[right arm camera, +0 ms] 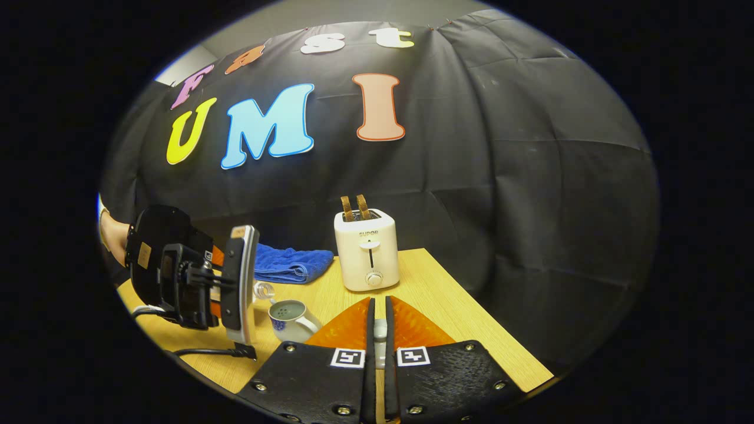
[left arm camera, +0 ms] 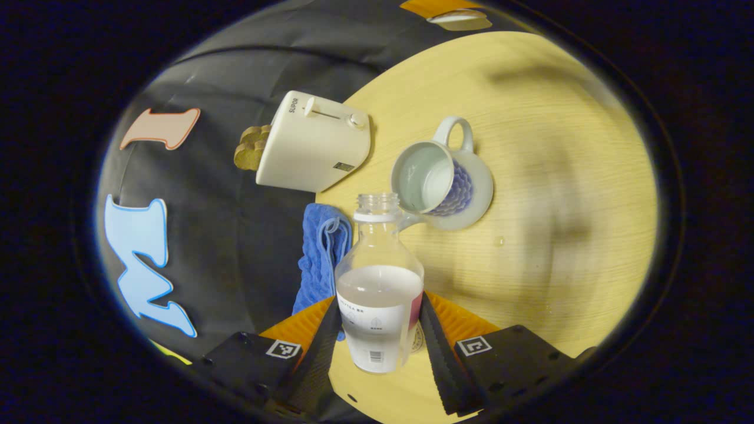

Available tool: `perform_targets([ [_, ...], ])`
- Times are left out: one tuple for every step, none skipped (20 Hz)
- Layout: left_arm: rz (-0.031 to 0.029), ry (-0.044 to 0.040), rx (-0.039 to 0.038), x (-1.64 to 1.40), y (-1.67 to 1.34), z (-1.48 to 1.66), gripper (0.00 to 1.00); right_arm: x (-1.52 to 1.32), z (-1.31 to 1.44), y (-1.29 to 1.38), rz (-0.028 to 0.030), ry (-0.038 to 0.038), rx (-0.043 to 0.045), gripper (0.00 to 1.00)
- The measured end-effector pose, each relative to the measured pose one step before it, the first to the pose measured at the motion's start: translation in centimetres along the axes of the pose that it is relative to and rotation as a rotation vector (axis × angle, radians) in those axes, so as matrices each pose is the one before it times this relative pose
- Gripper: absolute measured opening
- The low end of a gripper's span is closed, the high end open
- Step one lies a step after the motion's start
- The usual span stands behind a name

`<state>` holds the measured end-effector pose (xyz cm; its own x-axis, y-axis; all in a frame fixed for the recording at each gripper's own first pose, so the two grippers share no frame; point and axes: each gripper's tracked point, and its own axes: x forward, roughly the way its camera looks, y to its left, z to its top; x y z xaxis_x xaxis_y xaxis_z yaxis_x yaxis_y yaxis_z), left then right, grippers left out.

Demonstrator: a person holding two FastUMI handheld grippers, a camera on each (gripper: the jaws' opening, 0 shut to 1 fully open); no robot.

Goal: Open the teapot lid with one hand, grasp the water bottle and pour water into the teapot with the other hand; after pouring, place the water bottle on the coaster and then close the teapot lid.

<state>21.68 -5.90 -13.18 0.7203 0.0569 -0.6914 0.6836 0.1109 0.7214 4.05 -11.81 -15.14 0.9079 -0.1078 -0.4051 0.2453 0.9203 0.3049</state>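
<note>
The left tool [left arm camera: 382,330] is clamped on the water bottle [left arm camera: 380,294], one finger pressing each side of its labelled lower half. The bottle is uncapped, about half full, and tipped so its open mouth sits just at the rim of the teapot [left arm camera: 439,179]. In the left gripper view the teapot is open at the top, lid off, its pale inside showing; whether water is flowing cannot be told. A few drops lie on the bench [left arm camera: 559,176] just beside the teapot. Past the bottle lies a blue towel [left arm camera: 321,253], and beyond it a white toaster [left arm camera: 315,144] with bread [left arm camera: 250,147] in its slots, both near the bench's far edge against the black cloth wall. The wide stretch of bench on the other side of the teapot is bare.

The right tool [right arm camera: 377,330] has its fingers nearly together on something small and pale between them; what it is cannot be told. The right gripper view shows the left tool [right arm camera: 241,282] from the side with a hand [right arm camera: 112,235] behind it, the teapot [right arm camera: 291,318] below, the towel [right arm camera: 291,265], the toaster [right arm camera: 366,256], and the bench's right edge [right arm camera: 500,330] close by.
</note>
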Motion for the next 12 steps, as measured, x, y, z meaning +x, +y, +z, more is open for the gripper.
perform_targets([
  [0.00271, 0.00895, 0.02832, -0.264, 0.214, 0.095, 0.83, -0.045, 0.166, 0.013, 0.00390, -0.00460, 0.00293, 0.05],
  [0.00156, 0.00367, 0.02669, -0.052, 0.190, 0.309, 0.83, -0.029, -0.006, -0.047, 0.00126, -0.00398, 0.00034, 0.05],
  [-0.00089, 0.00513, 0.03077, 0.031, 0.191, 0.225, 0.83, 0.021, 0.044, -0.123, -0.00227, -0.00038, -0.00037, 0.06],
  [0.00920, 0.00815, 0.03382, 0.069, 0.393, 0.209, 0.83, -0.004, 0.030, -0.111, -0.00361, 0.00123, 0.00110, 0.06],
  [0.00791, 0.00951, 0.03444, -0.059, 0.453, 0.006, 0.83, -0.053, -0.078, -0.052, 0.00080, 0.00072, 0.00299, 0.06],
  [0.01247, 0.00836, 0.02558, -0.084, 0.369, -0.007, 0.83, -0.031, -0.061, 0.041, 0.00265, 0.00154, 0.00414, 0.06],
  [0.00016, 0.01133, 0.02183, 0.131, 0.141, -0.106, 0.83, -0.045, -0.008, 0.066, 0.00227, -0.00021, 0.00147, 0.06],
  [0.00849, 0.01142, 0.02193, 0.031, 0.174, -0.071, 0.83, 0.025, 0.076, 0.017, 0.00097, -0.00200, -0.00202, 0.06],
  [0.00059, 0.00767, 0.02441, 0.223, 0.126, 0.052, 0.83, -0.015, 0.034, 0.014, 0.00023, -0.00081, -0.00161, 0.06],
  [0.00875, 0.00811, 0.01848, 0.214, 0.148, -0.011, 0.83, -0.029, -0.024, 0.094, 0.00381, -0.00098, -0.00065, 0.06],
  [0.00443, 0.00415, 0.01937, -0.125, 0.165, -0.020, 0.83, 0.022, 0.070, 0.089, 0.00351, 0.00038, 0.00074, 0.06],
  [0.00328, 0.00940, 0.01802, -0.066, 0.130, 0.001, 0.83, -0.019, -0.113, 0.022, 0.00189, 0.00032, -0.00124, 0.06],
])
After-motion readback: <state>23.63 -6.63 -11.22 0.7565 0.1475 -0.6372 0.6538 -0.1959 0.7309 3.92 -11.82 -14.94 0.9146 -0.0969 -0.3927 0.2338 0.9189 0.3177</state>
